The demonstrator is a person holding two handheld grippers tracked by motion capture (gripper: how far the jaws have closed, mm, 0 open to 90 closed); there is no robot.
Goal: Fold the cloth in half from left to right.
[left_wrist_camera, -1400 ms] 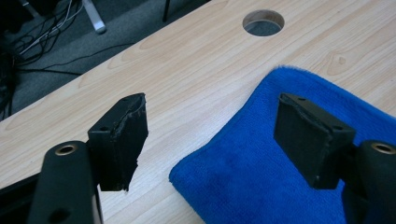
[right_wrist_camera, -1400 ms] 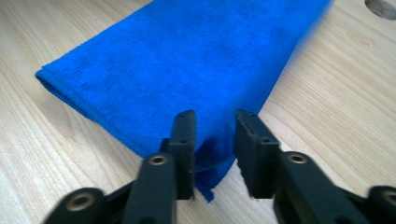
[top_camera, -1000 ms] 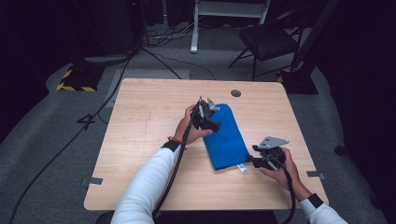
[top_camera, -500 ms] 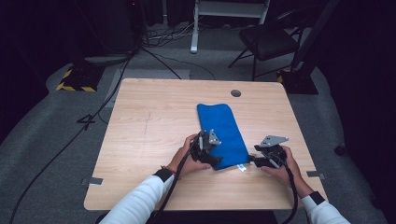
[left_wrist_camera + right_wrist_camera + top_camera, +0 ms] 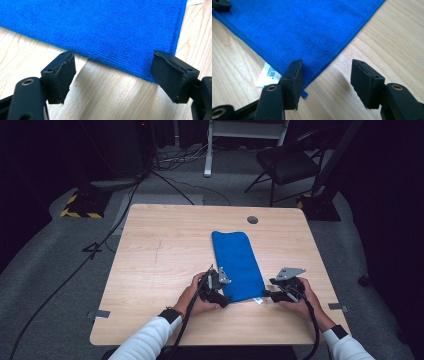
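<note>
One cloth, two grippers, one table.
One folded blue microfibre cloth (image 5: 238, 265) with one white label (image 5: 268, 75); one left gripper (image 5: 220, 292), one right gripper (image 5: 272, 294); one wooden table (image 5: 160, 255); one chair (image 5: 285, 165) behind.

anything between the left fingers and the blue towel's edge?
Nothing: in the left gripper view only bare table separates the open left gripper from the near edge of the blue towel.

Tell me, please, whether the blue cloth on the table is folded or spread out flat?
Folded. The blue cloth lies as a narrow strip, and the left gripper view shows doubled layers along its edge. How many folds it has cannot be told.
</note>
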